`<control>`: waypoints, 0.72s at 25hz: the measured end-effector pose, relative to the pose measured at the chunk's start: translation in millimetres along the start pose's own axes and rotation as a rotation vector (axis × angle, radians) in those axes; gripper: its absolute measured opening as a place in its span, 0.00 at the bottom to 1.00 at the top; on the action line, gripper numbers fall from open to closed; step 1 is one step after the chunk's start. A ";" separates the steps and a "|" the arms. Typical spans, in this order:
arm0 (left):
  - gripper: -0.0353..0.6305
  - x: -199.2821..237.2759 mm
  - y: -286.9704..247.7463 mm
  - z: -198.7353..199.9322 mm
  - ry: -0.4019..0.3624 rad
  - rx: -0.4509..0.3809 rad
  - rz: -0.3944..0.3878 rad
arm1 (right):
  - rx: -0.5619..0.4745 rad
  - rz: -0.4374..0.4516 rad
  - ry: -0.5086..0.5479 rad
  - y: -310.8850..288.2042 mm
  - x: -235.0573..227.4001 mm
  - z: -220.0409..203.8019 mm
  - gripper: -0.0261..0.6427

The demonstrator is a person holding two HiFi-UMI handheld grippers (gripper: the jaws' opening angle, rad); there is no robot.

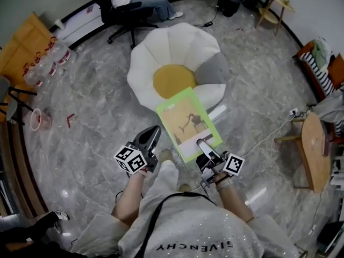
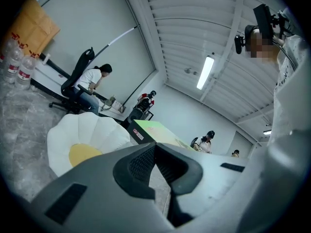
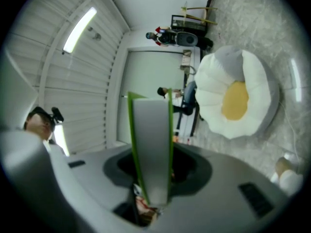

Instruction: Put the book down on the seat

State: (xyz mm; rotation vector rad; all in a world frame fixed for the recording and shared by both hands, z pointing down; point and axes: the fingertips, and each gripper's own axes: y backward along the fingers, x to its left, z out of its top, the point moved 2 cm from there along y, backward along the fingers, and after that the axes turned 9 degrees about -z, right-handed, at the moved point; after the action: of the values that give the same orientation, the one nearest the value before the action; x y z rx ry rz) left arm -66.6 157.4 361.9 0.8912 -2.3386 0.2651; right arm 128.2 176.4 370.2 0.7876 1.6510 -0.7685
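Though thin, the book (image 1: 188,123) has a lime-green border.

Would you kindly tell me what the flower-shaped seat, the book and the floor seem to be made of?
Seat: soft stuffed fabric, matte, with puffy petals.
Book: probably card cover, thin, staying flat, green-edged.
Floor: polished stone or marble-look tile, veined, reflecting lights.

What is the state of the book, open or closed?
Closed. The green book shows its whole front cover, and the right hand-held gripper clamps both green covers together at one edge.
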 end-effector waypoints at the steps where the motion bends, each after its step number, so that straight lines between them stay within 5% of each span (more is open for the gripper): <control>1: 0.09 8.4 -3.0 4.6 0.003 0.003 -0.002 | 0.003 -0.003 -0.004 -9.9 -0.6 1.5 0.27; 18: 0.09 96.0 -46.3 46.9 0.028 0.061 -0.045 | -0.054 -0.044 -0.040 -93.3 -17.1 37.5 0.27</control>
State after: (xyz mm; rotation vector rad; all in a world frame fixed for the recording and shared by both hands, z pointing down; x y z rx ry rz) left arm -114.6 53.3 382.1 0.9628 -2.2928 0.3296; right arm 75.4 91.0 388.0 0.6964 1.6512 -0.7624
